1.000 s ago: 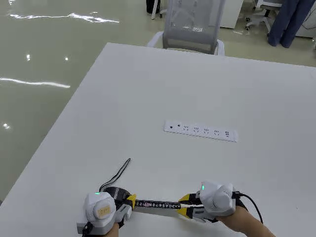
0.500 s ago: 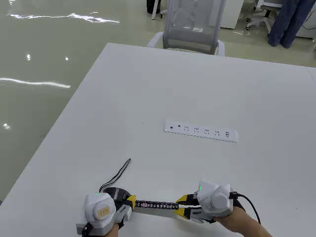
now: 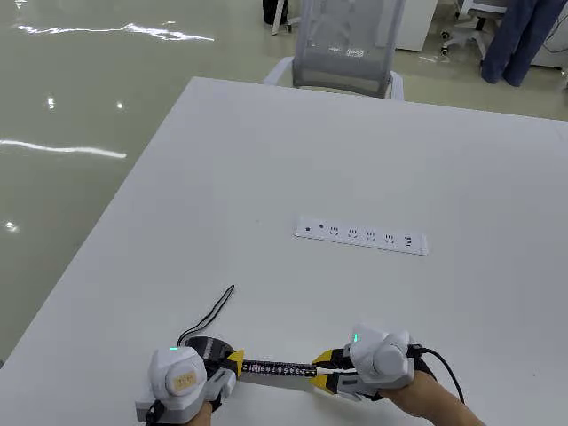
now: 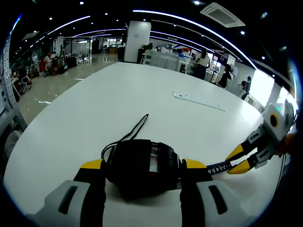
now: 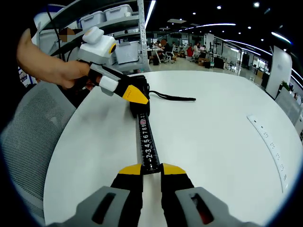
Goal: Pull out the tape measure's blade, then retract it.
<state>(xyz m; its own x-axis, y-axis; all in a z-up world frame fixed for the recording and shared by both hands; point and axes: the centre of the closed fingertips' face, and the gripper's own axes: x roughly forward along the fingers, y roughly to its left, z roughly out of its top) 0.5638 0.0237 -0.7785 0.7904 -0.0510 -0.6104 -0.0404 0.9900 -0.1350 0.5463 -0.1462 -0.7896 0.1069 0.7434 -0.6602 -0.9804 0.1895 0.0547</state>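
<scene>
At the near edge of the white table point(image 3: 266, 160), the left gripper point(image 3: 232, 362) clamps its jaws on the black tape measure case point(image 4: 139, 163). To its right, the right gripper point(image 5: 151, 169) pinches the end of the blade point(image 5: 146, 142), which stretches between the two. The case's black wrist strap point(image 3: 210, 312) trails away to the far side; farther off lie a white power strip point(image 3: 361, 236) and, past the far edge, a grey mesh chair point(image 3: 342, 44).
</scene>
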